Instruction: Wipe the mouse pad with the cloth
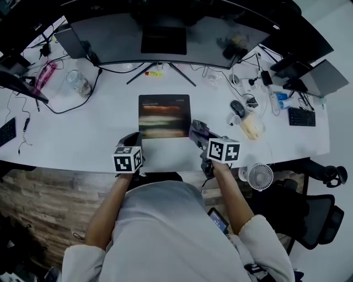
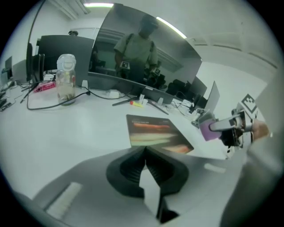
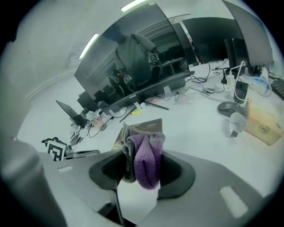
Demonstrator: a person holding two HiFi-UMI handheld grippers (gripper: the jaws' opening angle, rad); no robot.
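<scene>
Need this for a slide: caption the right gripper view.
Right gripper, jaws shut on a purple cloth, over the white desk with the mouse pad just beyond.

Cool, even light from ceiling strip lights [image 2: 100,5] brightens the white desk [image 1: 99,137] with faint shadows, while both gripper views bow and darken at their edges.

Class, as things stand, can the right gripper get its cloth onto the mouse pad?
Probably yes. The right gripper, shut on the purple cloth, sits at the near right corner of the mouse pad. Nothing lies on the pad or stands between them.
</scene>
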